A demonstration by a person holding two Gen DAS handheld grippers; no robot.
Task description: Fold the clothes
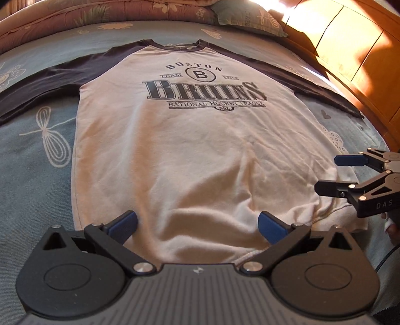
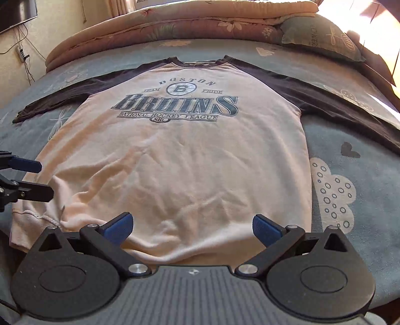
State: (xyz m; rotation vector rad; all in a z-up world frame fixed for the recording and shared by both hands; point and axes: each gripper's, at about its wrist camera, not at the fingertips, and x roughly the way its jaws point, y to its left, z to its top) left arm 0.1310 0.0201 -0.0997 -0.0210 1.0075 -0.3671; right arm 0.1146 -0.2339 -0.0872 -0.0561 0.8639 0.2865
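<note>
Both wrist cameras are looking low and close from the hem end of the raglan shirt [image 1: 190,150] toward its collar. The left view is catching the right gripper [image 1: 327,175] at right-frame edge; the right view is catching the left gripper [image 2: 45,178] at left-frame edge.

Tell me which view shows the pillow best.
Right wrist view: the pillow shows nearly whole beside the folded quilt. The left wrist view shows it smaller, cut by the top edge.
</note>
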